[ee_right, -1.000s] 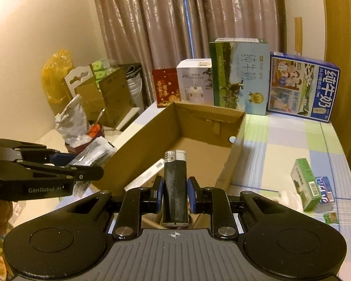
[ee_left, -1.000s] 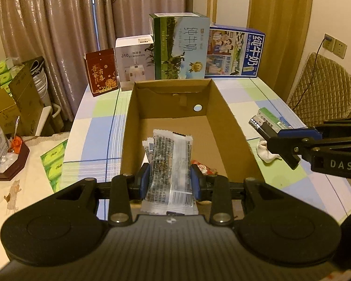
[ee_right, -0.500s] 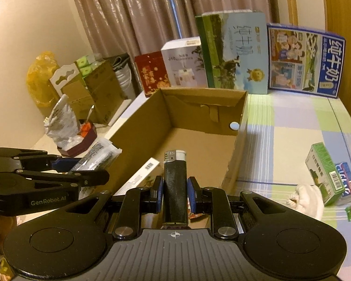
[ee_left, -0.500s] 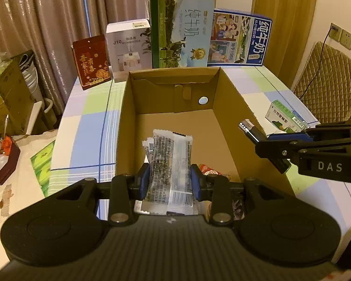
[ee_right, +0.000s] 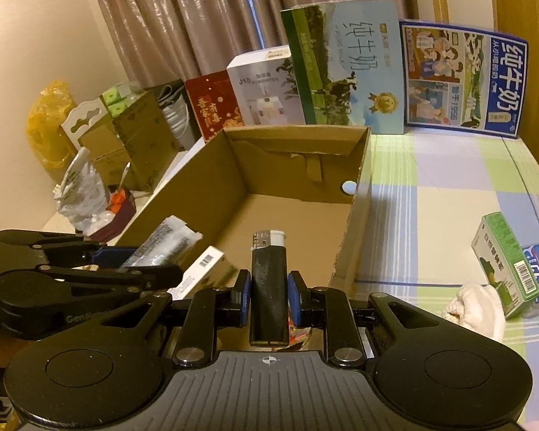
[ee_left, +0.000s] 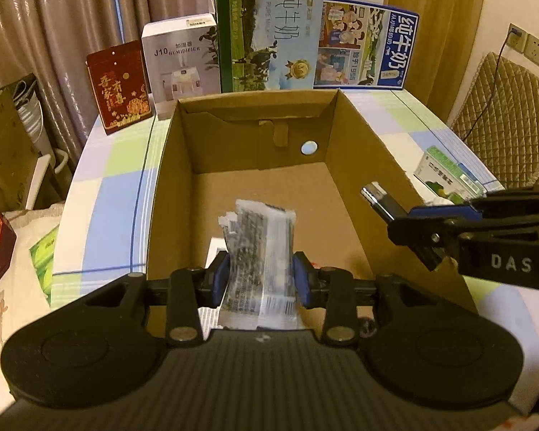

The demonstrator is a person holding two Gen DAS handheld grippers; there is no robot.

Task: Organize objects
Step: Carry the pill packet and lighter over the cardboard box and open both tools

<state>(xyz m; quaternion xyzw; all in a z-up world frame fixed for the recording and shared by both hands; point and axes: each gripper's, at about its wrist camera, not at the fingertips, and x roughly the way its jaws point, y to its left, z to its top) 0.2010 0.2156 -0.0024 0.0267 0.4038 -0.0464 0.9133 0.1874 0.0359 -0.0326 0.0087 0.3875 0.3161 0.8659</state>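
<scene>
An open cardboard box (ee_left: 370, 143) (ee_right: 183, 194) sits in the middle of the checked table. My left gripper (ee_left: 261, 276) is shut on a clear snack packet (ee_left: 260, 251) with dark print, held over the near end of the box. My right gripper (ee_right: 268, 298) is shut on a black lighter (ee_right: 268, 287) with a silver and white top, also above the box's near end. In the left wrist view the right gripper (ee_left: 406, 221) reaches in over the right wall with the lighter (ee_left: 379, 199). In the right wrist view the left gripper (ee_right: 145, 264) and its packet (ee_right: 163, 242) show at the left. A white carton (ee_right: 203, 265) lies inside the box.
Tall boxes line the far edge: a red one (ee_left: 118, 86), a white humidifier box (ee_left: 181, 64), a green milk carton (ee_left: 269, 32), a blue milk box (ee_left: 366, 43). Right of the cardboard box lie a small green box (ee_right: 503, 262) and a white cloth (ee_right: 479, 305). Clutter stands at the left.
Both grippers have moved forward and closer over the box with their loads. The lighter now reaches over the right wall into the box. Grips are unchanged.
</scene>
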